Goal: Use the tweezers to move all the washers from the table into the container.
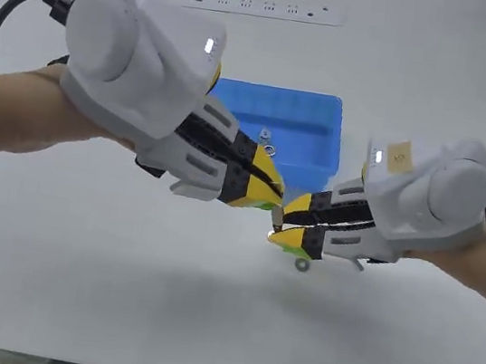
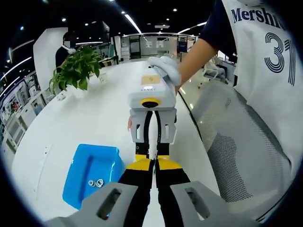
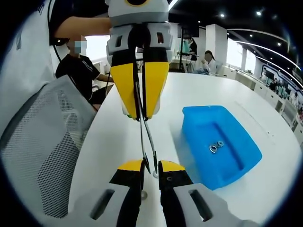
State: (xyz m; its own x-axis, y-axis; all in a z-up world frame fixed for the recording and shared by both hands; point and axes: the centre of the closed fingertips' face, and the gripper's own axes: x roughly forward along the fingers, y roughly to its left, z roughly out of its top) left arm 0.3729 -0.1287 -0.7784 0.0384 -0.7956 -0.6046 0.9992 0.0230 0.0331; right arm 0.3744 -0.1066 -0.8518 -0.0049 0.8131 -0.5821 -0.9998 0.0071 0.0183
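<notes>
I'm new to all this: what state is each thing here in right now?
Left claw: shut on the tweezers.
Right claw: nearly closed around the tweezers' tips; contact unclear.
Container: open, holding two washers.
Loose washer: lying flat on the table, below the claws.

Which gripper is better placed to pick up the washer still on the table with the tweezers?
Left, probably. The left gripper has the tweezers clamped in its jaws, tips pointing toward the washer on the table. The right gripper sits near that washer but doesn't clearly hold the tool.
</notes>
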